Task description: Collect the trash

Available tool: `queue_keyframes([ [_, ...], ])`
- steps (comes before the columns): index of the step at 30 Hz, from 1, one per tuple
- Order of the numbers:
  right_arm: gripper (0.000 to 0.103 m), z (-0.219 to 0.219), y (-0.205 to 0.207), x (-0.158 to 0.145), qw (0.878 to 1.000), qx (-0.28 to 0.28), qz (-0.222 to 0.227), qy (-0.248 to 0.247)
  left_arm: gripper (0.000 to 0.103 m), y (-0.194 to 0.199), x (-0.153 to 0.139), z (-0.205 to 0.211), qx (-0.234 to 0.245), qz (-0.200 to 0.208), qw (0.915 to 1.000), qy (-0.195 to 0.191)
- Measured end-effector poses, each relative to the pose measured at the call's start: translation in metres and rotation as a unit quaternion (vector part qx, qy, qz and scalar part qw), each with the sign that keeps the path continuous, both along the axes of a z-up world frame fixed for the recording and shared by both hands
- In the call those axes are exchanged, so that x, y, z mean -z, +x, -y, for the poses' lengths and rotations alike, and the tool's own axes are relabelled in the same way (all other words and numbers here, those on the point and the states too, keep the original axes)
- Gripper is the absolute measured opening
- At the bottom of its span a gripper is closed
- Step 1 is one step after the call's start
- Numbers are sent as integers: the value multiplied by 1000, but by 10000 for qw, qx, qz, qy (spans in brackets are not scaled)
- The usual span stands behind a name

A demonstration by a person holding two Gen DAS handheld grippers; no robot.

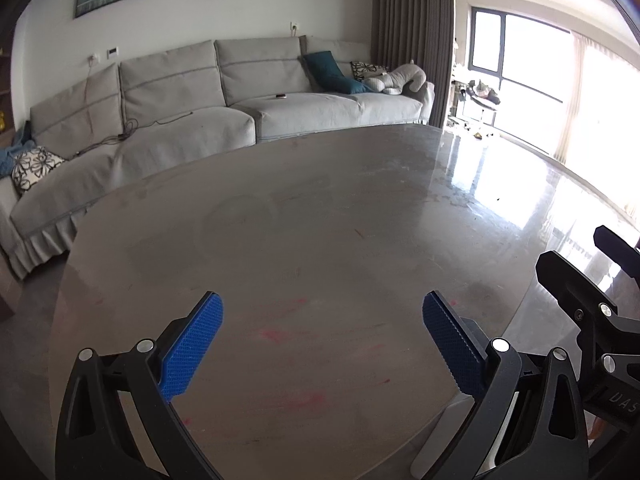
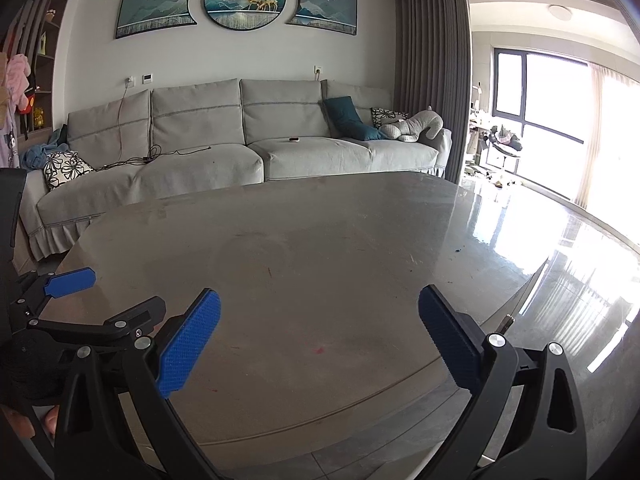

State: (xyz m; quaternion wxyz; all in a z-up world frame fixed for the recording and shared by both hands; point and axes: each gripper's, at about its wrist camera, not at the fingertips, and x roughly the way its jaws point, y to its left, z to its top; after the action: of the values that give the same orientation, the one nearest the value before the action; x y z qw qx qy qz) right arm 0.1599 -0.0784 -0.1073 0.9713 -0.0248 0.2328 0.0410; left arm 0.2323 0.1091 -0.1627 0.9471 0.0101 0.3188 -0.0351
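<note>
your left gripper [image 1: 322, 312] is wide apart and holds nothing. its blue pads [image 1: 191, 346] hang over the near part of the grey table [image 1: 320, 208]. your right gripper [image 2: 319, 314] is wide apart too, with nothing in it, just to the right of the left one and over the near edge of the same table.

i cannot see any trash on the table in either view. there are only faint pink smears [image 1: 276, 334] on the near part, and a tiny dark speck [image 2: 456, 247] on the far right part. that speck is too small to tell what it is. so the trash may be somewhere these views do not show.

to do this step well, i think you should look around slowly first, from the left side to the right side. keep both grippers wide until you find a piece. keep them apart from each other so they do not bump. come down gently, because the table top looks hard and smooth.

far behind the table is a grey sofa [image 2: 256, 148] with a small dark thing [image 2: 294, 140] on its seat. it is too far to tell if it is trash.

for writing, i can see only some pale letters [image 1: 622, 402] on the black right gripper in the left view. they look like "uas", but part is cut off.
</note>
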Motion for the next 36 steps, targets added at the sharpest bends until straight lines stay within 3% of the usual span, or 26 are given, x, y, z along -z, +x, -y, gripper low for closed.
queue_keyframes([
  [36, 99, -1, -19, 6, 9999, 44, 52, -85, 98, -13, -2, 2, 77, 203, 9998, 36],
])
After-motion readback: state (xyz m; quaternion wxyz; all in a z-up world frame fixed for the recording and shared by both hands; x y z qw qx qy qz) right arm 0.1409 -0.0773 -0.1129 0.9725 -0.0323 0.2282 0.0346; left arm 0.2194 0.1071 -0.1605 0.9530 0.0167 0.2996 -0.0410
